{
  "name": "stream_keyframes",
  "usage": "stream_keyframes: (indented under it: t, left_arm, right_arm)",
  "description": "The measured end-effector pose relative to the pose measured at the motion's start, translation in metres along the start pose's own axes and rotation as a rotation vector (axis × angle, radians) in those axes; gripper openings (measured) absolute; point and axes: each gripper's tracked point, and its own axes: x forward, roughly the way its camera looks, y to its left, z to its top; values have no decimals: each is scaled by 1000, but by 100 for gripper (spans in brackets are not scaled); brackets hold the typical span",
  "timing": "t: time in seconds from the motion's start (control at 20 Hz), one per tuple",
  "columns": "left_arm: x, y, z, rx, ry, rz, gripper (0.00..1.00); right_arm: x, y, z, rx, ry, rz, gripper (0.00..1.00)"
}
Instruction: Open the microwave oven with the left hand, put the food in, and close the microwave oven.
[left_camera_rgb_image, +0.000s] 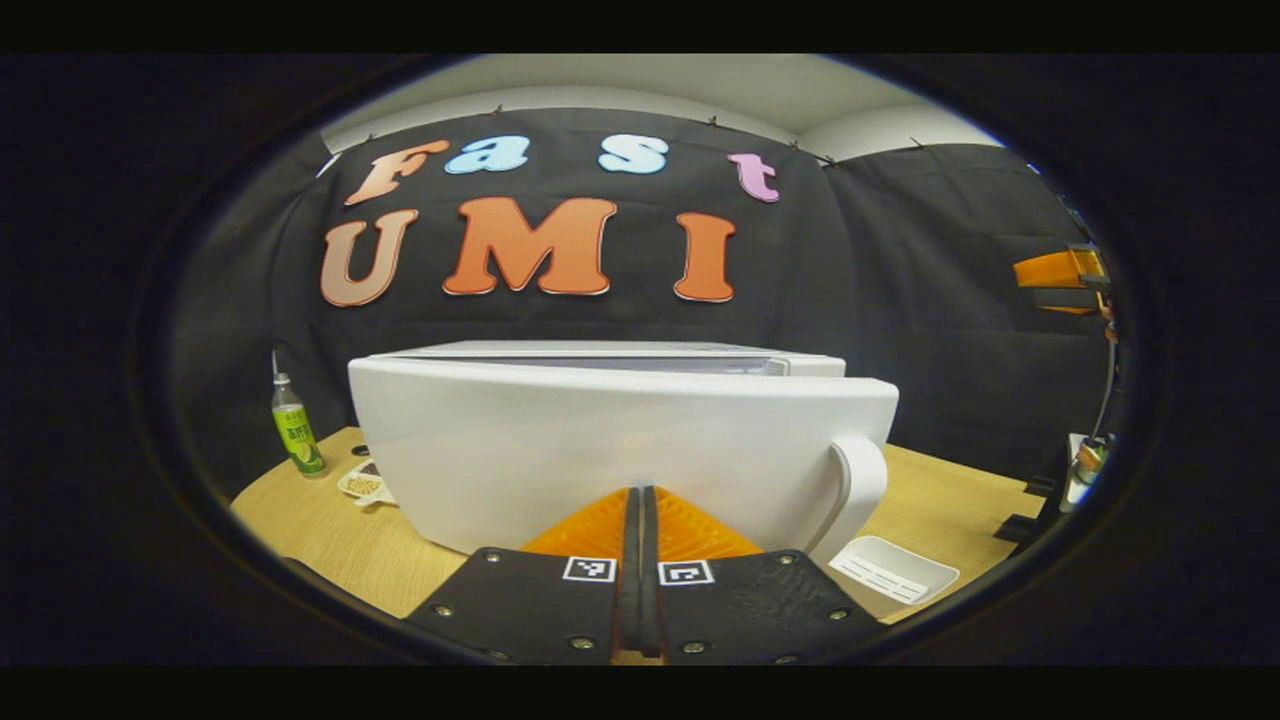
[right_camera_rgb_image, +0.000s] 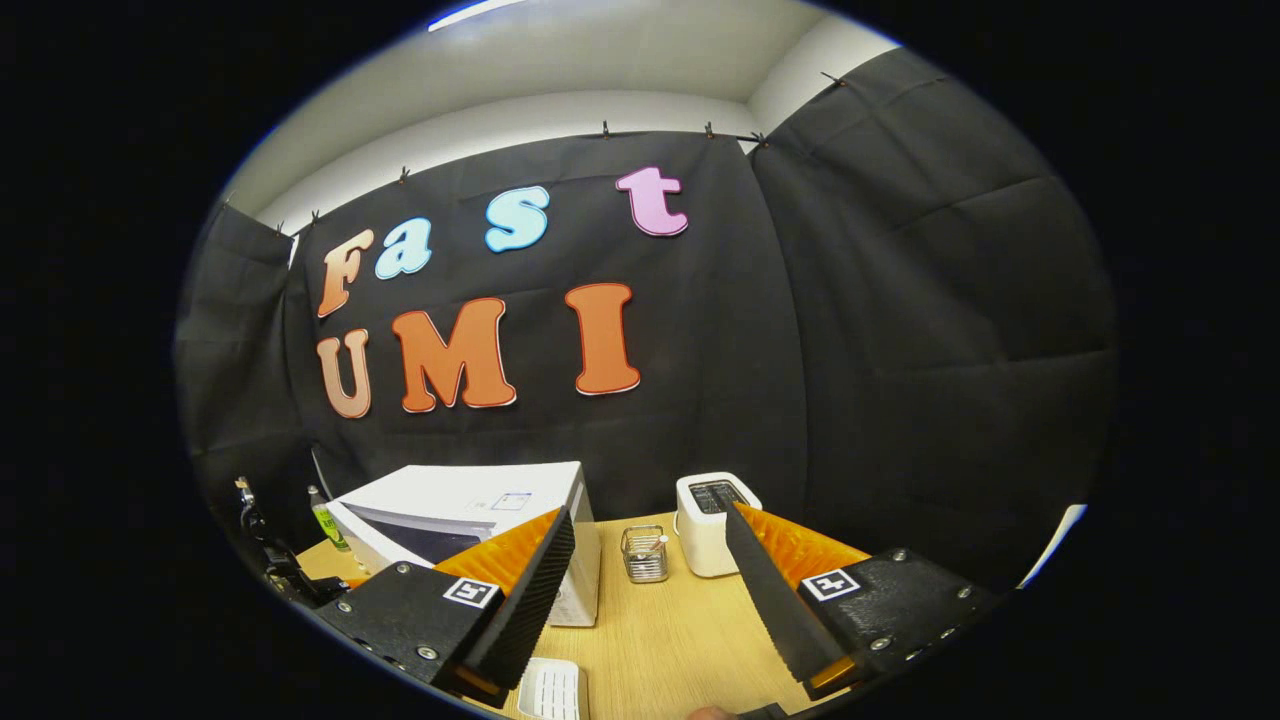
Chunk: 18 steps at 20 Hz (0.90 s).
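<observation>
- My left gripper (left_camera_rgb_image: 640, 500), jaws clenched, faces the microwave door (left_camera_rgb_image: 600, 450); bottle (left_camera_rgb_image: 296, 430) far left.
- My right gripper (right_camera_rgb_image: 645, 560) released; wire basket (right_camera_rgb_image: 645, 553) and toaster (right_camera_rgb_image: 712, 522) beyond the jaws.

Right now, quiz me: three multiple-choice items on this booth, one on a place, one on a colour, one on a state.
1. Where does the green bottle stand?
A. on top of the microwave
B. on the table, left of the microwave in the left gripper view
C. inside the toaster

2. What colour is the microwave?
A. white
B. red
C. black

3. How do the right gripper's jaws stand?
A. shut on a bottle
B. pressed together, empty
C. spread wide, empty

Answers: 1 B, the bottle's base rests on the wooden table beside the oven; 2 A, its door and casing are white; 3 C, the table shows between the parted fingers.
</observation>
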Motion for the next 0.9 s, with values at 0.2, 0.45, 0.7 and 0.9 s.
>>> stream_keyframes:
  t: [0.2, 0.45, 0.7, 0.9]
  left_arm:
    - [25, 3, 2, -8, -3, 17, 1]
    - [53, 5, 11, 6, -19, 58, 0]
    - [65, 13, 13, 56, -18, 119, 2]
    - [72, 16, 16, -8, -15, 114, 1]
  right_arm:
    - [8, -12, -10, 3, 20, -20, 95]
    - [20, -16, -20, -1, 44, -28, 95]
    - [26, -11, -28, -10, 59, -20, 94]
    - [32, -2, -35, -10, 77, -1, 94]
